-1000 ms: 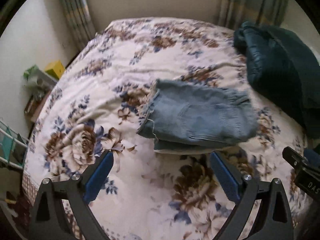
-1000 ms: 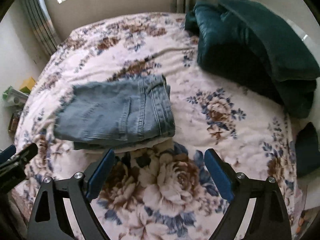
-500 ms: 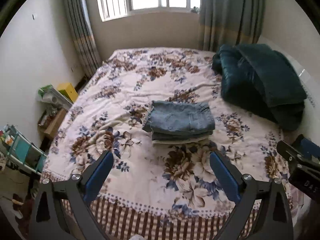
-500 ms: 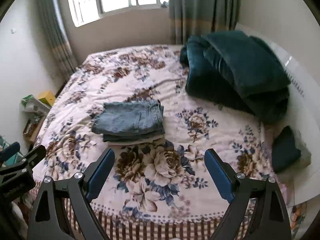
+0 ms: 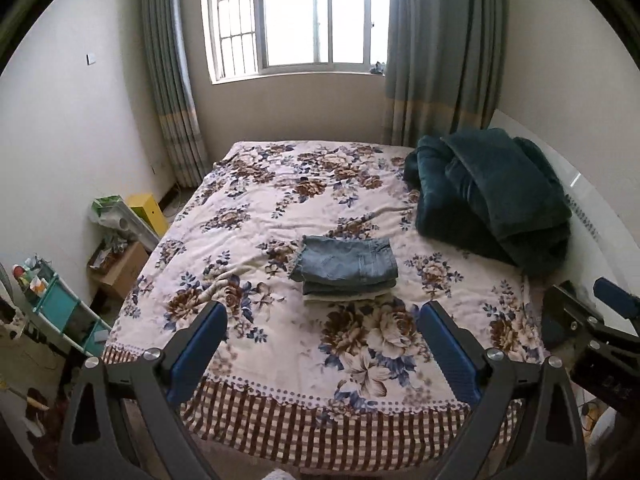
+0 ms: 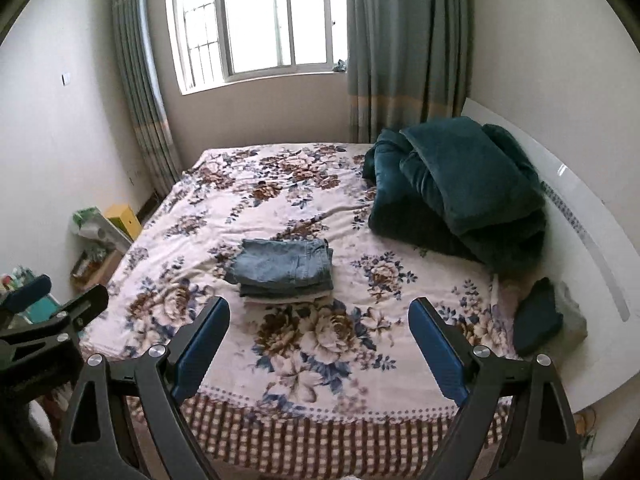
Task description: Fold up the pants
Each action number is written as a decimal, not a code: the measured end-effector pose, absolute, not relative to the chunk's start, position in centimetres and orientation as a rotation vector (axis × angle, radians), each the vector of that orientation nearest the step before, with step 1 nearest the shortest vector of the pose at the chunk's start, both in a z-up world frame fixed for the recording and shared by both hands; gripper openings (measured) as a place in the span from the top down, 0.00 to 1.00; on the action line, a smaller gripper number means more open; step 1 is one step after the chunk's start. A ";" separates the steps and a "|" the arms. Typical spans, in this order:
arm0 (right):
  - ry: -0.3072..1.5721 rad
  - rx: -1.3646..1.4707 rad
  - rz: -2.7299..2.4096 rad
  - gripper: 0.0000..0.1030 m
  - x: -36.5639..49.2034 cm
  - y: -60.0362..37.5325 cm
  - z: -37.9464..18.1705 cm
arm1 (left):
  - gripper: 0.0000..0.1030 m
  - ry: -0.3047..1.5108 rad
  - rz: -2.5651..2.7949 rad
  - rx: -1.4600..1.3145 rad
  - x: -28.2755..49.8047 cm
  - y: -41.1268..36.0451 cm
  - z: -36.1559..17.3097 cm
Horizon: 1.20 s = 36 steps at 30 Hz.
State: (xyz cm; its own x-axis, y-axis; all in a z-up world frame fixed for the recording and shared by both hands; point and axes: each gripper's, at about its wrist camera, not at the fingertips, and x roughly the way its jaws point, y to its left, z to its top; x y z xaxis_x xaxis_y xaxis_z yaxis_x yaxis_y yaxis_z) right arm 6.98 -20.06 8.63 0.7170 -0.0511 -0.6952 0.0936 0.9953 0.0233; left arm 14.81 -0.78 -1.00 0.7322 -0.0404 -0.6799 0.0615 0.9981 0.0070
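Both the left gripper [image 5: 322, 334] and the right gripper [image 6: 318, 328] are hanging with fingers spread wide, gripping nothing; the folded pants [image 5: 346, 266] are lying mid-bed [image 5: 248, 216], toward 12 o'clock.

The pale garment [image 5: 344, 298] beneath the folded jeans [image 5: 346, 264] shows only its edge.

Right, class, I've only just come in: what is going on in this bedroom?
A person holds two grippers above the foot of a bed. The left gripper and the right gripper are both open and empty. The folded jeans lie on the floral cover, on top of a pale folded item, touched by neither. A dark green blanket is heaped by the headboard. The fold looks done.
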 end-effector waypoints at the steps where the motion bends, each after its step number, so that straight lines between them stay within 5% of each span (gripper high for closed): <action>1: 0.770 0.073 -0.071 0.10 6.3 -19.8 9.4 | 0.04 0.743 -0.059 0.028 14.5 -0.6 -0.7; 17: 0.655 0.045 -0.111 0.02 6.3 -17.3 13.3 | 0.00 0.694 -0.032 0.029 16.4 0.5 0.2; 36: 0.726 0.059 -0.147 0.02 13.0 -18.1 9.1 | 0.00 0.745 0.020 0.072 20.6 0.0 -2.7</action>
